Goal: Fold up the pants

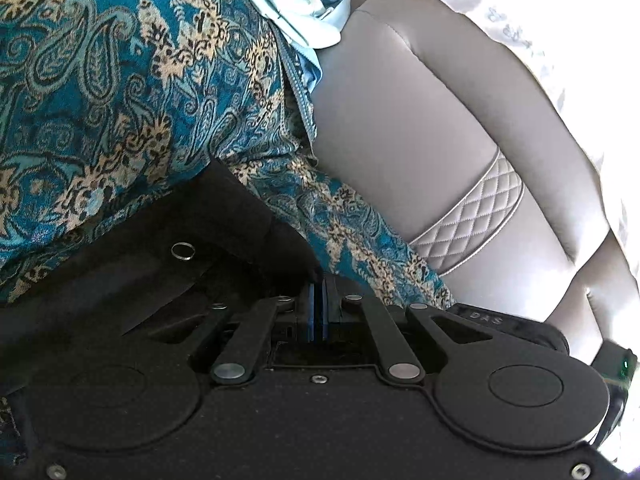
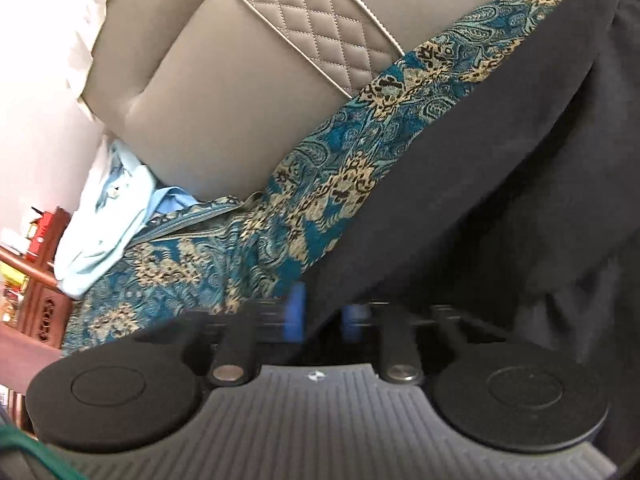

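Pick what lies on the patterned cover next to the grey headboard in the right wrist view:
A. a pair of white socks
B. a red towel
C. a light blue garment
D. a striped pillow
C: a crumpled light blue garment rests on the teal paisley cover, at the lower edge of the grey padded headboard; the left wrist view shows it there too.

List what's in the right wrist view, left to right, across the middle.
Red-and-wood furniture → light blue garment → teal paisley cover → dark pants. The grey padded headboard lies above and behind, so it is not ranked.
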Tool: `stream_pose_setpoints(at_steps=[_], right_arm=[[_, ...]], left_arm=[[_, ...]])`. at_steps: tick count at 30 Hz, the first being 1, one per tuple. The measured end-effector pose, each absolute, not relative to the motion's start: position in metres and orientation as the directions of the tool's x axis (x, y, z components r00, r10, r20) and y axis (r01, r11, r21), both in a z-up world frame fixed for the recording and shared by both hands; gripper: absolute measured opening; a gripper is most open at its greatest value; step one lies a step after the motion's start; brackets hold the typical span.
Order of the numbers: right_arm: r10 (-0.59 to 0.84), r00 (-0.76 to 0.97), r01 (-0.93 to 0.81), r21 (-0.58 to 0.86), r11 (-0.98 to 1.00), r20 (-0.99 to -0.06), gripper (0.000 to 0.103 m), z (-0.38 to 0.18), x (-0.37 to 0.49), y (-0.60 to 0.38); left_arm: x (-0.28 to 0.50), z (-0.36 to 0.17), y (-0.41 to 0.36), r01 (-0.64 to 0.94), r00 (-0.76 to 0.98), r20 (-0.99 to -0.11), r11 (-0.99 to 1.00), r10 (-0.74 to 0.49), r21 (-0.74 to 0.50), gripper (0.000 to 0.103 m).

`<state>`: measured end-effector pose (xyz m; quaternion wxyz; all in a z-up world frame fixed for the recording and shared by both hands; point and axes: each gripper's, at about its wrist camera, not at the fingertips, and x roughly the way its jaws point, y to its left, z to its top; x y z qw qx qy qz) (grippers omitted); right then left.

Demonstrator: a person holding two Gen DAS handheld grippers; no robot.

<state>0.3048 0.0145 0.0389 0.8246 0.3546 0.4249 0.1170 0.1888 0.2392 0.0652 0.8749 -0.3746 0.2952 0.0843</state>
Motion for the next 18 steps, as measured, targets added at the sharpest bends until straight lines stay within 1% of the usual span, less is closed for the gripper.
stream_pose_setpoints(at_steps=[2, 3, 5, 6, 7, 9, 12, 13, 16, 18], right_arm=[[0.490, 0.632, 0.064, 0.671, 0.739, -0.600, 0.012, 0.041, 0.299, 0.017], [0.481, 0.648, 0.032, 0.652, 0.757, -0.590, 0.010, 0.044, 0.294, 0.017], [0.454, 0.675, -0.012, 0.607, 0.795, -0.581, 0.007, 0.049, 0.285, 0.018], [0.444, 0.685, -0.021, 0.593, 0.805, -0.578, 0.007, 0.050, 0.282, 0.020], [0.435, 0.694, -0.025, 0.585, 0.811, -0.573, 0.007, 0.050, 0.277, 0.018], [0.428, 0.705, -0.024, 0.584, 0.811, -0.566, 0.007, 0.049, 0.270, 0.016], [0.421, 0.718, -0.027, 0.582, 0.813, -0.554, 0.007, 0.048, 0.259, 0.015], [0.419, 0.723, -0.029, 0.581, 0.813, -0.549, 0.007, 0.049, 0.253, 0.014], [0.425, 0.739, -0.052, 0.584, 0.810, -0.523, 0.007, 0.053, 0.241, 0.014], [0.419, 0.758, -0.070, 0.576, 0.814, -0.499, 0.007, 0.059, 0.236, 0.014]], left_arm=[[0.187, 0.057, 0.244, -0.371, 0.802, -0.590, 0.696, -0.093, -0.615, 0.013], [0.185, 0.052, 0.247, -0.370, 0.801, -0.589, 0.685, -0.106, -0.627, 0.018], [0.178, 0.043, 0.255, -0.351, 0.811, -0.566, 0.654, -0.146, -0.670, 0.026], [0.174, 0.040, 0.258, -0.338, 0.818, -0.551, 0.641, -0.161, -0.689, 0.037], [0.171, 0.039, 0.260, -0.326, 0.826, -0.536, 0.630, -0.173, -0.705, 0.045], [0.164, 0.038, 0.263, -0.294, 0.847, -0.496, 0.608, -0.192, -0.737, 0.050], [0.162, 0.041, 0.261, -0.265, 0.853, -0.478, 0.614, -0.210, -0.744, 0.066], [0.163, 0.040, 0.259, -0.273, 0.849, -0.487, 0.617, -0.207, -0.738, 0.069], [0.167, 0.033, 0.254, -0.309, 0.827, -0.521, 0.606, -0.209, -0.733, 0.070], [0.170, 0.026, 0.253, -0.324, 0.818, -0.527, 0.575, -0.229, -0.752, 0.070]])
